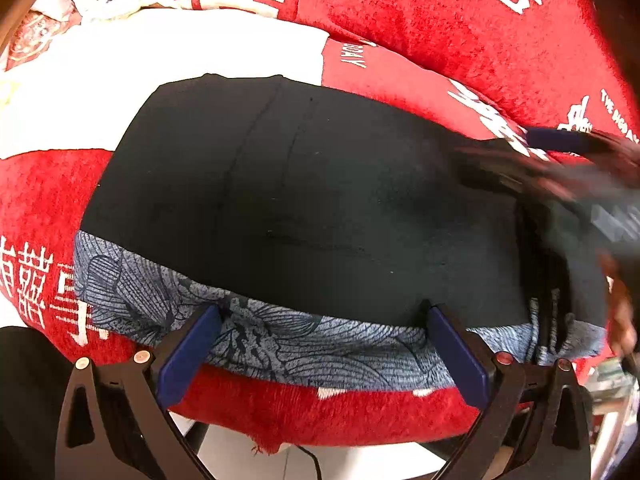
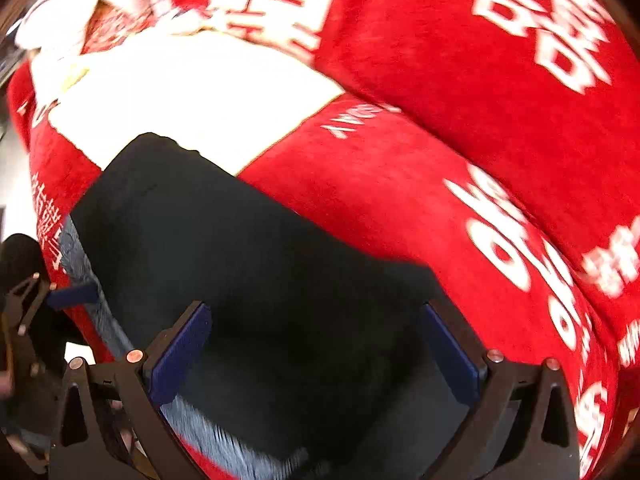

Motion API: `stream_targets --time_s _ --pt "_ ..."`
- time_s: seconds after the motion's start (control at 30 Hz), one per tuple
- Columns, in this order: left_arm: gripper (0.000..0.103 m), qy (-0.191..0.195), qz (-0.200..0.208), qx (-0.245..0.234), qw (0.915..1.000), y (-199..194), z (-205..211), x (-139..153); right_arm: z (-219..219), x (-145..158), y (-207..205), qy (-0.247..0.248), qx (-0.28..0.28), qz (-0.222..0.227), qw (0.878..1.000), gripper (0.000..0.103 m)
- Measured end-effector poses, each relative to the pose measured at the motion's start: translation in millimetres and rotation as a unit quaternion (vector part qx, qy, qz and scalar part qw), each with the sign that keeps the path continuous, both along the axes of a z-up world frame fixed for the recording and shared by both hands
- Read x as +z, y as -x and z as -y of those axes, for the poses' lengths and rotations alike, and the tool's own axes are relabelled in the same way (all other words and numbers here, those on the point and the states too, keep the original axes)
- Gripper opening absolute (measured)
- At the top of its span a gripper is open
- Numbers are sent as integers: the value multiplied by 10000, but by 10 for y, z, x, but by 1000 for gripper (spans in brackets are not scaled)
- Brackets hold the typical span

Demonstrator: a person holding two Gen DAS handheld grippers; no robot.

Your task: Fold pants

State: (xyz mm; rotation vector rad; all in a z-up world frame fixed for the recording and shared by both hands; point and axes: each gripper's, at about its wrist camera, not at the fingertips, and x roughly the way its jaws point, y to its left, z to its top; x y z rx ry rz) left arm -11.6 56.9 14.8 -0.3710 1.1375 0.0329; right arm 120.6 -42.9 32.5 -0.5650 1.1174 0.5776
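Note:
Black pants point(image 1: 304, 200) lie folded flat on a red blanket, over a blue-grey leaf-patterned cloth point(image 1: 280, 340) that shows along the near edge. My left gripper point(image 1: 324, 316) is open and empty, its fingers over the patterned cloth at the pants' near edge. My right gripper point(image 2: 316, 320) is open and empty above the pants point(image 2: 260, 280) near their right part. The right gripper appears blurred at the right of the left wrist view point(image 1: 568, 152). The left gripper shows at the left edge of the right wrist view point(image 2: 60, 296).
The red blanket point(image 1: 460, 32) with white lettering covers the surface, with a white panel point(image 1: 180, 60) behind the pants. Crumpled white cloth point(image 1: 100, 0) lies at the far left. The blanket's near edge point(image 1: 320, 428) hangs over a pale floor.

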Motion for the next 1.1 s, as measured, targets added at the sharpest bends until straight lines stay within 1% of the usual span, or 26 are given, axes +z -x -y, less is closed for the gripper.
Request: stream_targets --time_s 0.07,0.13,0.17,0.2,0.23,0.3,0.33,0.4,0.47,0.53,0.6,0.63,0.67,0.7,0.73,0.8,0.83,0.87,0.9,0.93,0.97,1.03,1.1 --pt "103 -21 72 118 9999 34 -86 22 -156 -129 -169 -129 196 -395 9989 103" --pt "103 -19 36 166 9999 47 -177 -20 -400 -287 -280 -257 603 -922 9936 103" --pt "103 192 35 115 9997 31 -239 -80 -529 -399 -317 -163 872 -1102 9899 103" --pt "103 246 64 90 9996 24 -257 -91 -616 -470 -332 -74 1068 -1149 9876 103" --pt "103 248 80 70 9996 20 -254 -90 -717 -526 -348 -97 1293 -1243 9837 103" --pt "103 197 95 70 9997 16 -235 -90 -817 -608 -458 -247 1485 -1708 9737 103" --pt "103 174 108 66 9998 14 -224 -92 -855 -624 -497 -260 1599 -1784 9705 103" --pt "103 172 121 50 9998 8 -214 -93 -932 -645 -496 -123 1948 -1879 9626 103" --pt "103 185 127 44 9997 -25 -206 -105 -996 -648 -457 -2 2210 -2153 9512 103" --pt "103 175 134 42 9997 2 -199 -96 -1082 -623 -316 135 2712 -2394 9322 100" --pt "103 169 142 48 9997 -10 -176 -109 -1116 -628 -144 532 3157 -2200 9215 97" --pt "103 165 145 56 9997 -13 -170 -111 -1112 -623 -144 539 3197 -2224 9195 94" --pt "103 161 142 60 9998 -15 -169 -111 -1107 -629 -184 506 3138 -2278 9204 91" --pt "103 159 142 64 9998 -7 -171 -109 -1093 -629 -214 444 3058 -2327 9221 90" --pt "103 157 137 64 9998 -7 -170 -107 -1121 -661 -289 412 3008 -2315 9242 89" --pt "103 171 103 50 9998 -2 -170 -98 -1123 -639 -229 410 2992 -2165 9284 84" --pt "103 189 78 38 9998 3 -175 -86 -1111 -606 -186 395 3003 -2103 9295 74" --pt "103 211 67 30 9997 19 -204 -52 -1080 -559 -138 384 3035 -2010 9306 61" --pt "103 200 99 57 9997 42 -247 -16 -1027 -481 -56 366 3101 -1803 9327 55" --pt "103 172 158 117 9997 72 -300 27 -997 -424 5 366 3151 -1598 9348 45" --pt "103 159 271 189 9993 104 -402 94 -973 -369 69 371 3197 -1393 9365 40" --pt "103 196 450 99 9987 104 -560 172 -901 -250 243 363 3313 -850 9390 38" --pt "103 97 591 5 9982 96 -795 249 -810 -159 405 323 3407 -346 9390 37"
